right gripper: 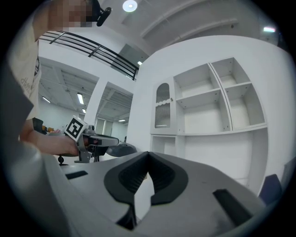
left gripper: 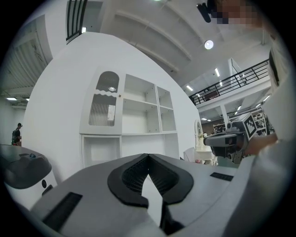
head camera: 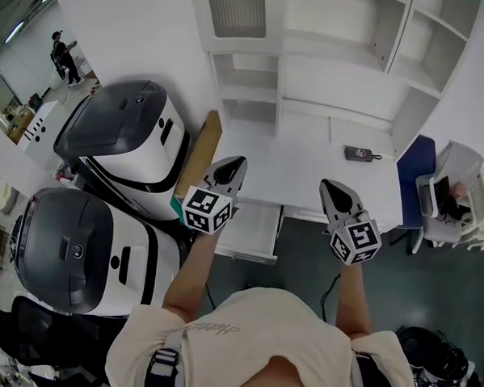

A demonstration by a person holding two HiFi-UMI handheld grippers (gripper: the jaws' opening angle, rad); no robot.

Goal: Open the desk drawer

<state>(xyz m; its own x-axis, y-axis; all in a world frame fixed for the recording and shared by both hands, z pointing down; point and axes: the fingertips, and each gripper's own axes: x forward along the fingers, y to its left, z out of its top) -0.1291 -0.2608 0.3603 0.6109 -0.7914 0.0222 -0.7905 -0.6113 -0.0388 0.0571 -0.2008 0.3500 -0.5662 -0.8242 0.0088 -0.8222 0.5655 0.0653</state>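
Head view | drawer (head camera: 252, 230) pulled out | beside left hand-held gripper (head camera: 237, 162), jaws together

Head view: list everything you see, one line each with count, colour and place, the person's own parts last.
Desk: one, white, centre.
Shelf unit: one, white, on the desk's back.
Drawer: one, white, pulled out under the desk's front edge.
Small device: one, dark, on the desk's right part.
Chair: one, blue, right of the desk.
Machines: two, grey and white, left of the desk.
Left gripper: one, grey, shut and empty, above the drawer's left side.
Right gripper: one, grey, shut and empty, right of the drawer.
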